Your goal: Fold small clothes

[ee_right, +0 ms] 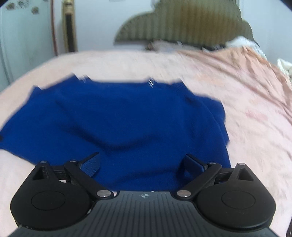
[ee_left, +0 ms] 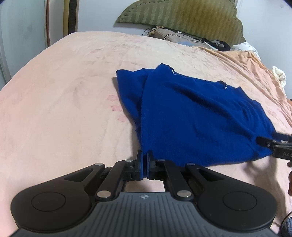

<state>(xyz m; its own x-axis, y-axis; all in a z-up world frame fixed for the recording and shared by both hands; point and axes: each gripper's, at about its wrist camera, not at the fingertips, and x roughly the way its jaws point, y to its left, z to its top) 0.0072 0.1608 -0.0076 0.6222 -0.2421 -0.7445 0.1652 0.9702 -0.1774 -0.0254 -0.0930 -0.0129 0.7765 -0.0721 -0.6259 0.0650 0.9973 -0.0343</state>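
Note:
A royal-blue knit garment lies partly folded on the pink bedsheet, with small beads along its neckline. My left gripper is shut on the garment's near left corner, and blue fabric shows between the two pads. In the right wrist view, which is blurred, the same garment spreads out ahead. My right gripper stands open wide over the garment's near edge, its pads apart from the cloth. The right gripper also shows at the far right of the left wrist view, at the garment's near right corner.
A green padded headboard stands at the back. In front of it lie a pillow with cables and dark items. An orange cover and a white cloth lie at the right. The bed's left edge curves away toward a wall.

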